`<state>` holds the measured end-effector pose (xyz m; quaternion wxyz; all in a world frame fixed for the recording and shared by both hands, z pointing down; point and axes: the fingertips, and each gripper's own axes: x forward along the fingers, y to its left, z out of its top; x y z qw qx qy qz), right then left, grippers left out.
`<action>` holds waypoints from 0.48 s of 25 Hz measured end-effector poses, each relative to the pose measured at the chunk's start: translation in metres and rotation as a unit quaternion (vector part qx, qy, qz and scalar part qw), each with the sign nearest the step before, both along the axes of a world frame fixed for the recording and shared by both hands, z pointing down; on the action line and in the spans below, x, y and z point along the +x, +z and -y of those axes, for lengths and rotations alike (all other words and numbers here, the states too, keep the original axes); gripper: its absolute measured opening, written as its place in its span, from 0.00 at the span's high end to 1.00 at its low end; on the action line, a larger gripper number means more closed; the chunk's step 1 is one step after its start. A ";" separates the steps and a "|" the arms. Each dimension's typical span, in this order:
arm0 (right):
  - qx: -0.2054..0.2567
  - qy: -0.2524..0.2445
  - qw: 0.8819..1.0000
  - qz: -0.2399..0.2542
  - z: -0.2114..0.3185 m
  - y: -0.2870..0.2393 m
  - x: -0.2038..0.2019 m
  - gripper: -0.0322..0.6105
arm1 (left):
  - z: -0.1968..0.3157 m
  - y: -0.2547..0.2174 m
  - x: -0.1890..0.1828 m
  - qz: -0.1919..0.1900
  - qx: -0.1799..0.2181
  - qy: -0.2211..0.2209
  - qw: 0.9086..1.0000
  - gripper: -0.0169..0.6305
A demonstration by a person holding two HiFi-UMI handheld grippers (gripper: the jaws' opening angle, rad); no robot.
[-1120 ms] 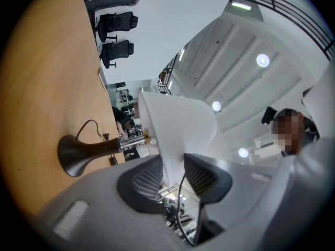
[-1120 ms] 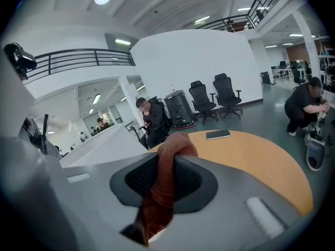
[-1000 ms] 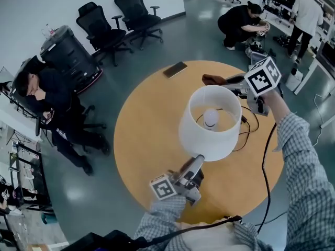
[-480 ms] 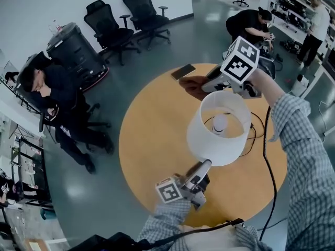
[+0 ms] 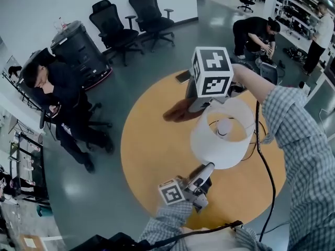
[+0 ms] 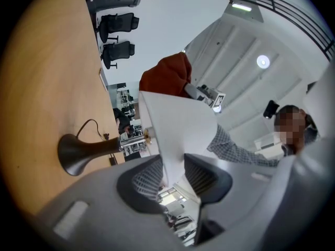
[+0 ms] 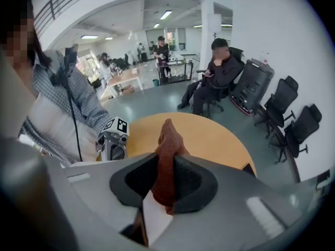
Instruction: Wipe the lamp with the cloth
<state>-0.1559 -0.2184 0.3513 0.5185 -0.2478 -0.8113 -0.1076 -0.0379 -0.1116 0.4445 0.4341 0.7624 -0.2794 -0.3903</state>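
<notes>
The lamp's white shade stands over the round wooden table, with the bulb showing through its open top. My left gripper is shut on the shade's near rim; the left gripper view shows the shade's wall pinched in my left gripper, with the dark lamp base behind. My right gripper, its marker cube facing up, is shut on the brown cloth, which hangs at the shade's upper left rim. In the right gripper view the cloth stands up between the right gripper jaws.
A phone lies at the table's far edge. The lamp's black cable runs off the right side. Office chairs, a black bin and a seated person are on the floor to the left; other people stand far right.
My right gripper has swung with the cloth from the shade's far right side to its upper left rim and rolled over. The left gripper and lamp have kept still.
</notes>
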 end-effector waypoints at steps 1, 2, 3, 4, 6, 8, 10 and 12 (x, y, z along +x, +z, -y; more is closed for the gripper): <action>0.019 -0.021 1.000 -0.007 -0.006 0.001 -0.002 0.83 | 0.000 0.000 -0.001 -0.002 -0.001 0.000 1.000 0.78; 0.039 -0.041 0.998 -0.014 -0.011 0.003 -0.003 0.83 | 0.000 -0.001 -0.003 -0.001 0.000 -0.001 1.000 0.78; 0.059 -0.059 0.996 -0.021 -0.015 0.004 -0.003 0.83 | 0.000 -0.001 -0.004 0.001 0.000 -0.002 1.000 0.78; 0.076 -0.075 0.994 -0.027 -0.019 0.005 -0.003 0.83 | 0.000 -0.002 -0.004 0.002 0.000 -0.002 1.000 0.78; 0.099 -0.103 0.989 -0.037 -0.027 0.004 0.001 0.83 | 0.000 -0.001 -0.004 0.000 -0.001 -0.003 1.000 0.78; 0.119 -0.125 0.984 -0.044 -0.033 0.001 0.006 0.83 | 0.001 0.003 -0.003 -0.009 -0.004 -0.001 1.000 0.78; 0.138 -0.138 0.980 -0.044 -0.037 -0.002 0.010 0.83 | 0.002 0.006 -0.002 -0.016 -0.008 0.000 1.000 0.78; 0.150 -0.150 0.976 -0.037 -0.046 -0.007 0.013 0.83 | 0.003 0.006 -0.002 -0.017 -0.008 0.000 1.000 0.78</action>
